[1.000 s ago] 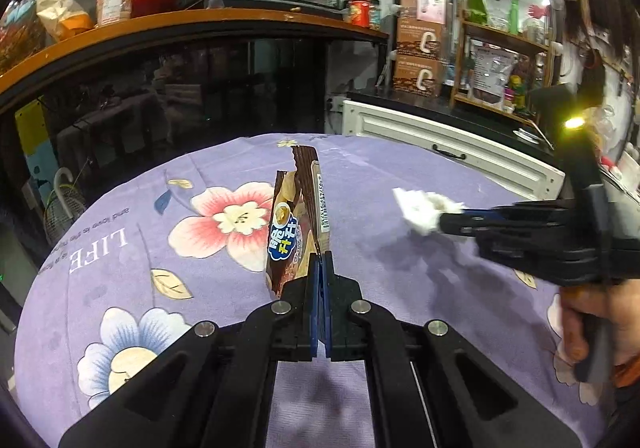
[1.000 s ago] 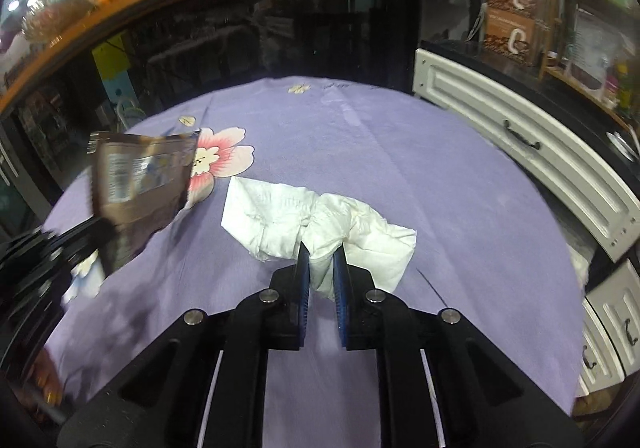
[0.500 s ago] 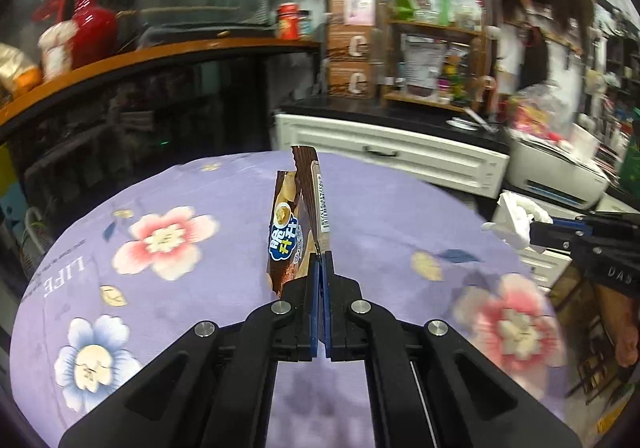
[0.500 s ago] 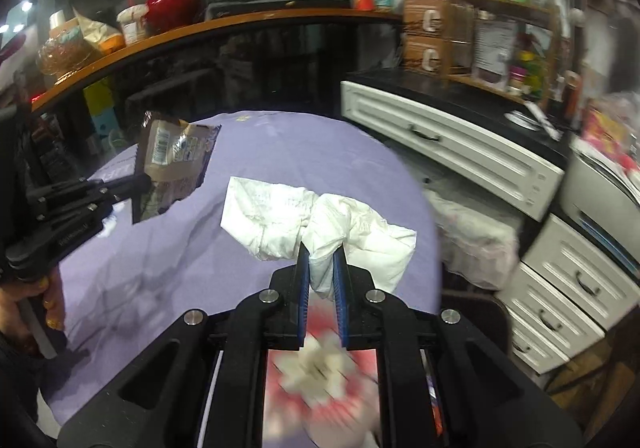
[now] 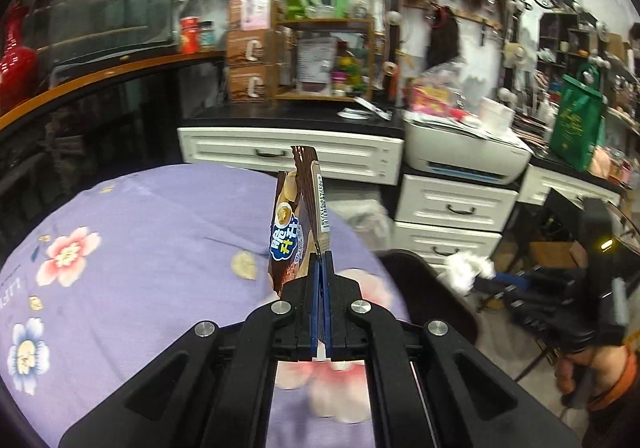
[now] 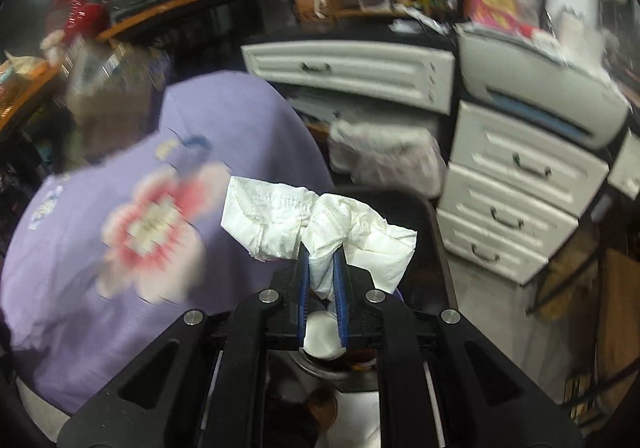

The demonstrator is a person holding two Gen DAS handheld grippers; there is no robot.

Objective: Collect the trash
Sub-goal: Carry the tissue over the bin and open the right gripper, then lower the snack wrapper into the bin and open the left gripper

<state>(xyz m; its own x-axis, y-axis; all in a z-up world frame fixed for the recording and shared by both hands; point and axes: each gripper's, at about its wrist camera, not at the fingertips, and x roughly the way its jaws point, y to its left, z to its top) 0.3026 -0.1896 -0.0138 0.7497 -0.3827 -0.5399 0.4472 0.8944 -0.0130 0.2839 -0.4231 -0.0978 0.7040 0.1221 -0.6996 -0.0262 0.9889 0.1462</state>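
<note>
My left gripper point(image 5: 320, 258) is shut on a brown snack wrapper point(image 5: 298, 220), which stands upright above the purple flowered tablecloth point(image 5: 140, 232) near the table's right edge. My right gripper point(image 6: 322, 254) is shut on a crumpled white tissue point(image 6: 280, 220). It hangs past the table edge over a dark, black-rimmed container point(image 6: 438, 232) with something white inside. In the left wrist view the right gripper point(image 5: 486, 276) and its tissue point(image 5: 466, 268) sit low at the right, held by a hand point(image 5: 604, 368). The wrapper point(image 6: 104, 92) is a blur at the upper left of the right wrist view.
White drawer cabinets point(image 5: 452, 208) and a white printer point(image 5: 464, 152) stand behind the table. A white plastic bag point(image 6: 384, 158) lies beside the drawers. A green bag point(image 5: 576, 124) hangs at the far right, and a curved wooden counter point(image 5: 100, 70) is at the back left.
Both grippers have swung right across the table with wrapper and tissue still held. The right gripper has passed the table edge and dropped lower, over the dark container.
</note>
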